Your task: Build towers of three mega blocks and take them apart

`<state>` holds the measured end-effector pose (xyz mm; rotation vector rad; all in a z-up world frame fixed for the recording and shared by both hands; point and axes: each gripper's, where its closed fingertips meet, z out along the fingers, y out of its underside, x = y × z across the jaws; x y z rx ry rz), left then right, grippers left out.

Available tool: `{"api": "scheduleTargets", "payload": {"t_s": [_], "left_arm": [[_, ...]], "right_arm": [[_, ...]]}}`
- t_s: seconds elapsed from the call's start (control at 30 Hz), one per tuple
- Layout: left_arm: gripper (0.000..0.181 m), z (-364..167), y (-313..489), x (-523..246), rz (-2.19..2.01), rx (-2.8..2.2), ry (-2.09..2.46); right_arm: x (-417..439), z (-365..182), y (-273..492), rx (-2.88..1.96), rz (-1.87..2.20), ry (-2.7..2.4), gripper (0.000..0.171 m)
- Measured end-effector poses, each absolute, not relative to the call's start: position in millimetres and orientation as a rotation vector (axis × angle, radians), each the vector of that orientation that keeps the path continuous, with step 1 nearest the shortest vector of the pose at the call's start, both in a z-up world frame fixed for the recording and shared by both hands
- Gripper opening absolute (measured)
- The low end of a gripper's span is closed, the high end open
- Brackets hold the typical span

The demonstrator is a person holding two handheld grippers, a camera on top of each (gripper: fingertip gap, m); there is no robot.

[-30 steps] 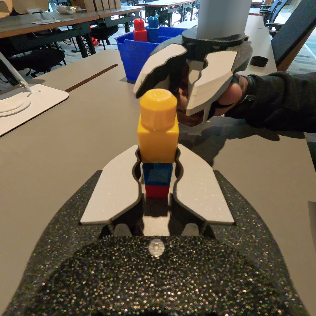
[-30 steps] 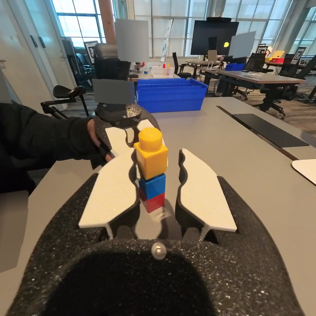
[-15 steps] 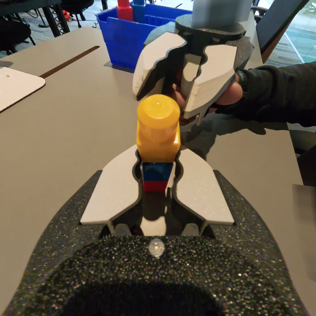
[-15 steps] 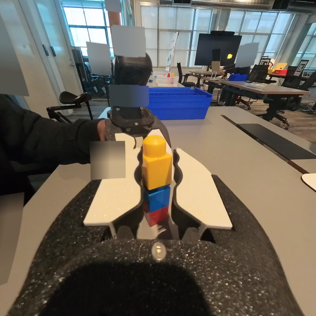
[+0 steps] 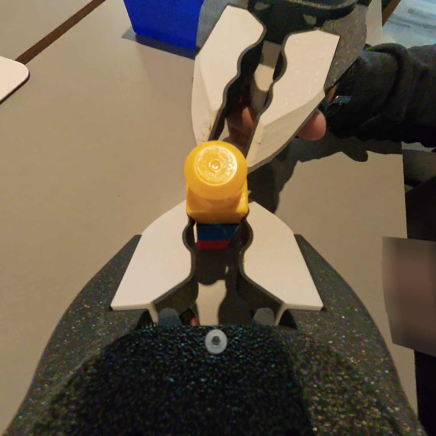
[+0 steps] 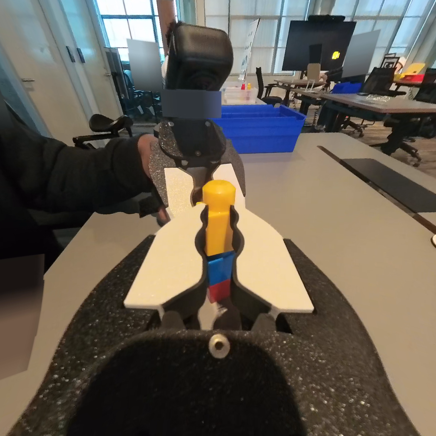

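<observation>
A three-block tower stands between my two grippers: yellow block [image 5: 215, 188] on top, blue block [image 5: 213, 232] in the middle, red block [image 5: 212, 244] at the bottom. My left gripper [image 5: 216, 214] is shut on the blue block just under the yellow one. In the right wrist view, my right gripper [image 6: 218, 212] is shut on the yellow block [image 6: 218, 226], above the blue block [image 6: 219, 271] and red block [image 6: 219, 292]. The two grippers face each other across the tower. The right gripper's fingers [image 5: 219, 70] come down behind the yellow stud. Whether the red block touches the table is hidden.
The grey table [image 5: 82, 141] stretches all round. A blue bin [image 6: 259, 132] stands behind the left gripper, also in the left wrist view [image 5: 165, 21]. A white board [image 5: 9, 75] lies at the left edge. A dark mat [image 6: 389, 184] lies at the right. Gloved hands hold both grippers. The gap from one gripper's tips to the other's is roughly 6 centimeters.
My right gripper has gone from wide open beside the tower to shut on the yellow block. My left gripper has kept its hold and now looks more steeply down on the tower.
</observation>
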<state>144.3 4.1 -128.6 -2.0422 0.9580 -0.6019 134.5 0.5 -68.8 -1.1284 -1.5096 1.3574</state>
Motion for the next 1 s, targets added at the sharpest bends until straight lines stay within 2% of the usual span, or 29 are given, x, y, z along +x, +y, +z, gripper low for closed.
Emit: {"api": "scheduleTargets", "payload": {"t_s": [0.4, 0.63, 0.77, 0.93, 1.0], "left_arm": [[0.036, -134, 4, 141, -0.474, -2.094, 1.022], [0.036, -129, 3, 146, -0.515, -1.963, 0.955], [0.043, -126, 1, 139, -0.521, -1.873, 0.888], [0.053, -126, -4, 132, -0.579, -1.83, 0.824], [0.055, -133, -5, 134, -0.568, -1.857, 0.847]], "right_arm": [[143, -77, 2, -1.169, 1.362, -1.539, 0.018], [150, -76, 4, -1.152, 1.401, -1.501, 0.013], [151, -77, 5, -1.141, 1.402, -1.495, 0.027], [149, -83, 0, -1.14, 1.451, -1.525, 0.063], [147, -86, -3, -1.143, 1.463, -1.543, 0.068]]}}
